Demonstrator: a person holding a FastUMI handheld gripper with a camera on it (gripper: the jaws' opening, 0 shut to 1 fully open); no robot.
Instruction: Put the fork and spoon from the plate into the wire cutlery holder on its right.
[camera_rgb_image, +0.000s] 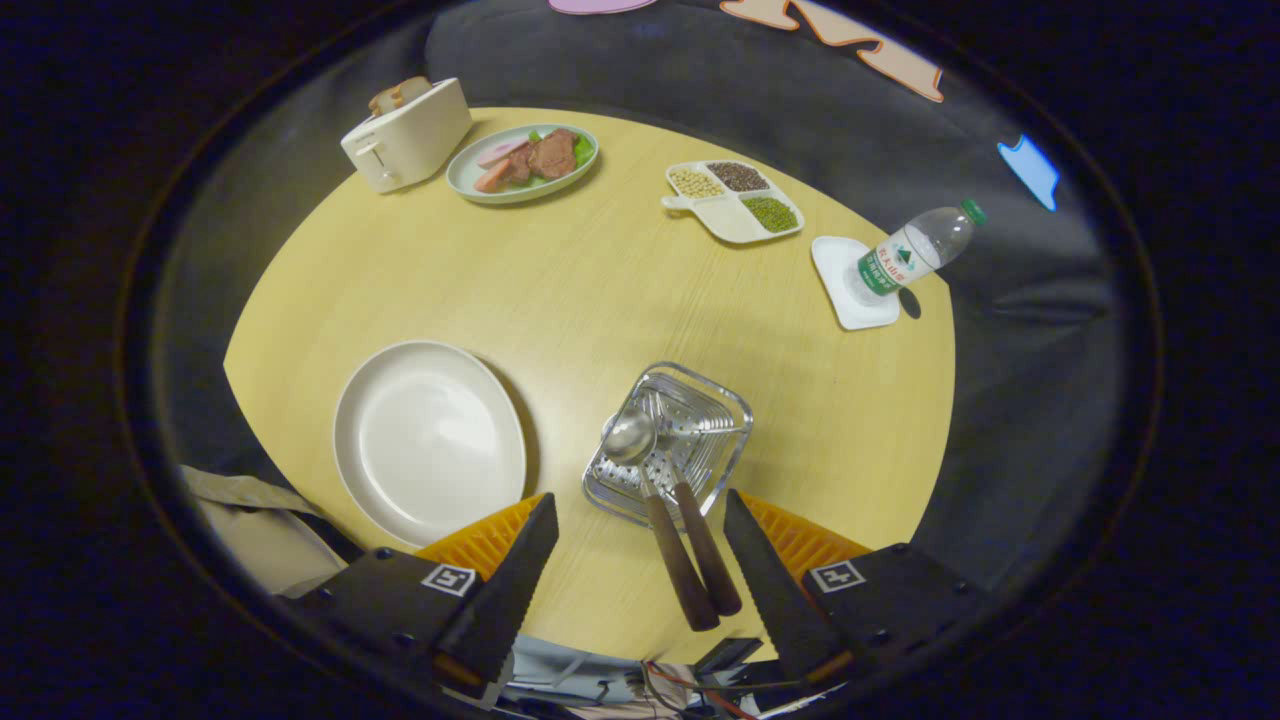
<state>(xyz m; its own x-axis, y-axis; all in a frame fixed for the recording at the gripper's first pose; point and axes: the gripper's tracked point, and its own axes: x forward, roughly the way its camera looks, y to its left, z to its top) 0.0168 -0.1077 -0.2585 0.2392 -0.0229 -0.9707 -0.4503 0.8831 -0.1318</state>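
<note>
Between our fingers, the gripper (640, 550) is spread wide and holds nothing. Just ahead, the spoon (640, 470) and the fork (700, 530) stand in the wire cutlery holder (725, 400), brown handles leaning toward us. Left of it, the white plate (430, 440) lies bare on the yellow table (600, 280).

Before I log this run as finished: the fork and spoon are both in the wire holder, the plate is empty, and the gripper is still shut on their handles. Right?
Not quite. The gripper view shows the gripper open, its fingers spread either side of the two handles without touching them. The rest holds: fork and spoon sit in the wire holder, and the plate is empty.
</note>
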